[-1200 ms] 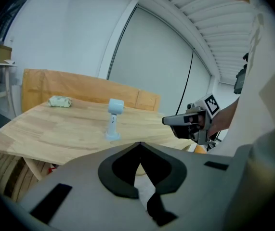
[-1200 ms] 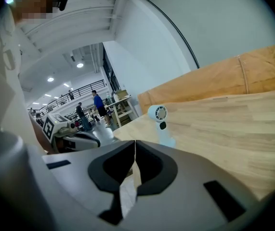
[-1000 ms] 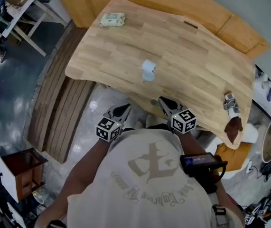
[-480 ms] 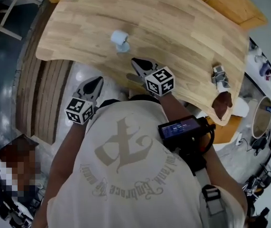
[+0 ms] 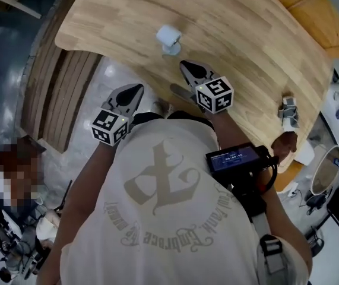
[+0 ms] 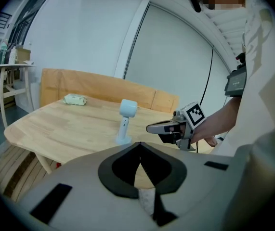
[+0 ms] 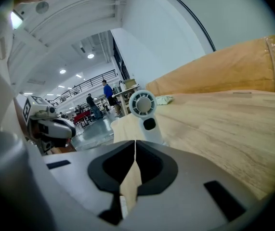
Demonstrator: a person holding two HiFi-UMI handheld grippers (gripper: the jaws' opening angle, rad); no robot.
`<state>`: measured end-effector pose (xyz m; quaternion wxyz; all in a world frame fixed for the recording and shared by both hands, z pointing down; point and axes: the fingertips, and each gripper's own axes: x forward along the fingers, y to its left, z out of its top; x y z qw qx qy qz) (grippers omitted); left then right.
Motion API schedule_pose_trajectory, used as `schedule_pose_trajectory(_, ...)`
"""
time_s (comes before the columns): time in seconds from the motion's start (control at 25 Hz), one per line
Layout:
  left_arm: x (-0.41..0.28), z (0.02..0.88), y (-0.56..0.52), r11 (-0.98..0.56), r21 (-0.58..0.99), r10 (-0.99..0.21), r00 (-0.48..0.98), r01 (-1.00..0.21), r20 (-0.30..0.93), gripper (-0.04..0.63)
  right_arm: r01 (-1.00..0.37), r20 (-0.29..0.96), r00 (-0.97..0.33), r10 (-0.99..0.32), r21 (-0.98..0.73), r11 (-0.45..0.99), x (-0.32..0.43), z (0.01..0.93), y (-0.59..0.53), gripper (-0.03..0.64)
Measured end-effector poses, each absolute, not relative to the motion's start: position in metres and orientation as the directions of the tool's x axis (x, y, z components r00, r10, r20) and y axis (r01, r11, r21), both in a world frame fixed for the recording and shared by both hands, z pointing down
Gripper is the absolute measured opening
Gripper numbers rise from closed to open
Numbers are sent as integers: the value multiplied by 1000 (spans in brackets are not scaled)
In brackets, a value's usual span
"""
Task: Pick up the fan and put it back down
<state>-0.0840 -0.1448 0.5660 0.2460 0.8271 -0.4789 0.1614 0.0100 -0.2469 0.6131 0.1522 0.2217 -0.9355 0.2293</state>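
A small pale-blue handheld fan [image 5: 169, 38], with a round grilled head on a slim stem, is stood upright on its base on the light wooden table [image 5: 246, 34], close to the near edge. In the head view it is found at eleven o'clock of the right tongs [image 5: 188, 67], apart from them. The left tongs [image 5: 135, 90] are held off the edge at seven o'clock of the fan. Both pairs of jaws are pressed together, empty. Bare wood is left around the fan. A glossy grey floor [image 5: 15, 70] is seen below.
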Motion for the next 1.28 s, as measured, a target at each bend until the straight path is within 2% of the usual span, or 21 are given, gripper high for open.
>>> schedule_pose_trajectory(0.36, -93, 567, -137, -374, 254, -732, 453, -892, 509, 11, -479, 397, -852, -343, -324, 816, 2, 626, -258, 24)
schedule_pose_trajectory(0.48, -99, 568, -129, -357, 253, -735, 438, -899, 518, 11, -482, 397, -849, -349, -312, 819, -6, 630, -266, 102)
schedule_pose_trajectory(0.6, -107, 566, -120, -336, 250, -743, 418, -908, 523, 11, -490, 402, -841, -363, -281, 825, -13, 630, -276, 132)
schedule_pose_trajectory(0.8, -122, 566, -117, -316, 249, -750, 402, -915, 525, 11, -499, 407, -832, -378, -250, 830, -28, 634, -292, 225)
schedule_pose_trajectory(1.04, -131, 561, -117, -307, 251, -752, 395, -918, 527, 11, -485, 426, -828, -365, -217, 847, -43, 643, -304, 264)
schedule_pose_trajectory(1.28, -144, 559, -114, -277, 243, -754, 367, -930, 545, 11, -478, 437, -822, -366, -179, 860, -55, 649, -311, 268)
